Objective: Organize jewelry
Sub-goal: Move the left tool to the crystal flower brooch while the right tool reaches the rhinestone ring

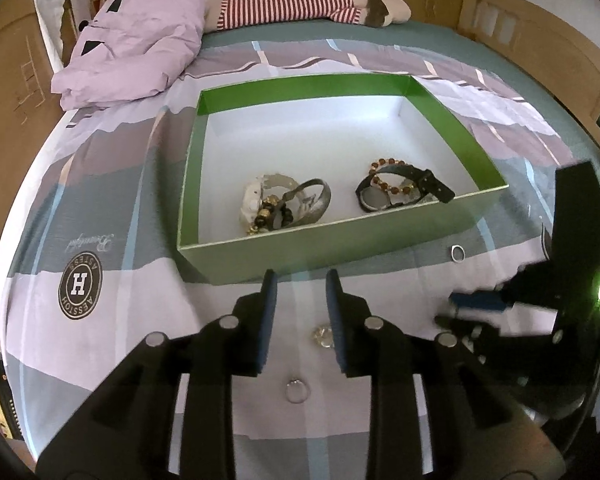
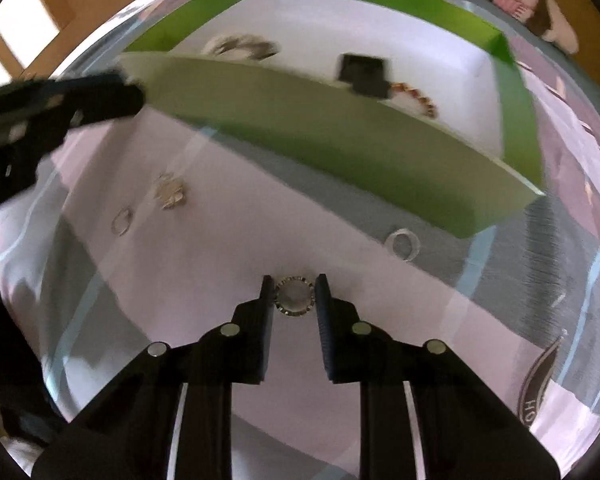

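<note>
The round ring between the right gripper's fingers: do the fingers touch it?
Touching. In the right wrist view both fingertips of the right gripper meet the rim of the round ring with no gap visible on either side.

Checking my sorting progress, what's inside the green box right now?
Inside the green box lie two tangled heaps: watches with dark beads, and a black strap with a brown bead bracelet. Anything beneath them or behind the near wall is hidden.

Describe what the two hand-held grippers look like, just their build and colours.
Both match. The left hand-held gripper and right hand-held gripper are matte black plastic, each with two angular arms carrying round silver fasteners. The flat fingers are faced with dark blue pads. No cables, sleeves or markings are visible.
</note>
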Demonstrator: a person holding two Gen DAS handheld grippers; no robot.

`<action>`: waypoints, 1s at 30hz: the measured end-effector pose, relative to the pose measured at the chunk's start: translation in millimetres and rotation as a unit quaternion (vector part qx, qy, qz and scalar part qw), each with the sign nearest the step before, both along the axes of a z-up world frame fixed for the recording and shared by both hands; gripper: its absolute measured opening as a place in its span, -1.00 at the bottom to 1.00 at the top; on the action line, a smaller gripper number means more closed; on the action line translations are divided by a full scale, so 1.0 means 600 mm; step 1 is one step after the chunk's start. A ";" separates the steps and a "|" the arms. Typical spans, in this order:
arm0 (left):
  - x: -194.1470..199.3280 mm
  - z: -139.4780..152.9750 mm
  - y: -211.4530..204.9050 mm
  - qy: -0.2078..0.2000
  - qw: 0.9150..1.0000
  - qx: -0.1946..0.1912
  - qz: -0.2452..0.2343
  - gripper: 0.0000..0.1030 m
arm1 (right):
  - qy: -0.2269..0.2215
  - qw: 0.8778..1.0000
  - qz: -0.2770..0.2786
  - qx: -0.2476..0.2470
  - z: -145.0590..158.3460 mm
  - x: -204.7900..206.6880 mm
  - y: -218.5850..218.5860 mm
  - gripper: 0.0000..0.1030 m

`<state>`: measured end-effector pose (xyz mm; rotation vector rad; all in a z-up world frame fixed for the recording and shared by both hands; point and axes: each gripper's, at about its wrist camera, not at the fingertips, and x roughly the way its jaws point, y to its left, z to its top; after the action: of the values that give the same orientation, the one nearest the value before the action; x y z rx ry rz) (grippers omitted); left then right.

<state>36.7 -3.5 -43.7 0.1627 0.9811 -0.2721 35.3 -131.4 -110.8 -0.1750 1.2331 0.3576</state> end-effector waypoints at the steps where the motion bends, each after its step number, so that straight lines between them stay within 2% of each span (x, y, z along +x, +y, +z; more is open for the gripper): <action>1: 0.000 -0.002 -0.001 0.002 1.000 0.002 -0.001 -0.46 | -0.005 1.000 -0.011 0.001 0.002 0.004 -0.008 -0.60; 4: 0.001 -0.010 -0.004 0.009 1.000 0.008 -0.004 -0.37 | -0.017 0.999 -0.039 0.018 0.011 0.011 -0.031 -0.58; 5: 0.002 -0.014 -0.005 0.014 1.000 0.009 -0.004 -0.31 | -0.019 0.998 -0.047 0.024 0.012 0.013 -0.038 -0.40; 6: 0.004 -0.018 -0.005 0.021 1.000 0.011 -0.003 -0.27 | -0.020 0.998 -0.056 0.032 0.016 0.014 -0.045 -0.11; 8: 0.009 -0.031 -0.003 0.048 0.999 0.006 -0.004 -0.19 | -0.020 0.996 -0.068 0.049 0.022 0.014 -0.059 -0.05; 11: 0.016 -0.056 0.000 0.097 0.995 -0.004 -0.008 -0.17 | -0.017 0.995 -0.082 0.054 0.024 0.017 -0.072 -0.06; 13: 0.015 -0.069 -0.003 0.109 0.994 0.003 -0.014 -0.15 | -0.011 0.995 -0.091 0.050 0.022 0.018 -0.084 -0.06; 17: 0.011 -0.085 -0.017 0.112 0.993 0.020 -0.025 -0.10 | -0.002 0.995 -0.089 0.042 0.017 0.009 -0.090 -0.05; 22: 0.012 -0.114 -0.029 0.121 0.991 0.042 -0.024 -0.04 | 0.009 0.998 -0.054 0.024 0.003 0.007 -0.056 -0.06; 25: 0.011 -0.115 -0.029 0.120 0.992 0.041 -0.026 -0.02 | -0.007 0.999 -0.043 0.014 -0.012 0.002 -0.042 -0.06; 26: 0.011 -0.116 -0.027 0.121 0.992 0.037 -0.026 -0.02 | -0.018 0.999 -0.041 0.008 -0.013 0.001 -0.037 -0.15; 27: 0.012 -0.116 -0.025 0.121 0.992 0.035 -0.026 -0.02 | -0.027 0.999 -0.038 0.004 -0.013 0.001 -0.033 -0.33; 28: 0.011 -0.116 -0.025 0.118 0.992 0.035 -0.026 -0.10 | -0.032 0.999 -0.035 0.007 -0.012 0.001 -0.030 -0.45; 29: 0.009 -0.115 -0.026 0.114 0.992 0.036 -0.027 -0.27 | -0.031 0.999 -0.032 0.013 -0.011 0.002 -0.028 -0.59; 30: 0.008 -0.114 -0.026 0.111 0.993 0.036 -0.029 -0.35 | -0.029 0.999 -0.030 0.015 -0.011 0.000 -0.027 -0.59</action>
<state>41.3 -19.4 -112.0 0.2309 1.2089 -0.3132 35.2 -147.3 -117.5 -0.1218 1.1725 0.3171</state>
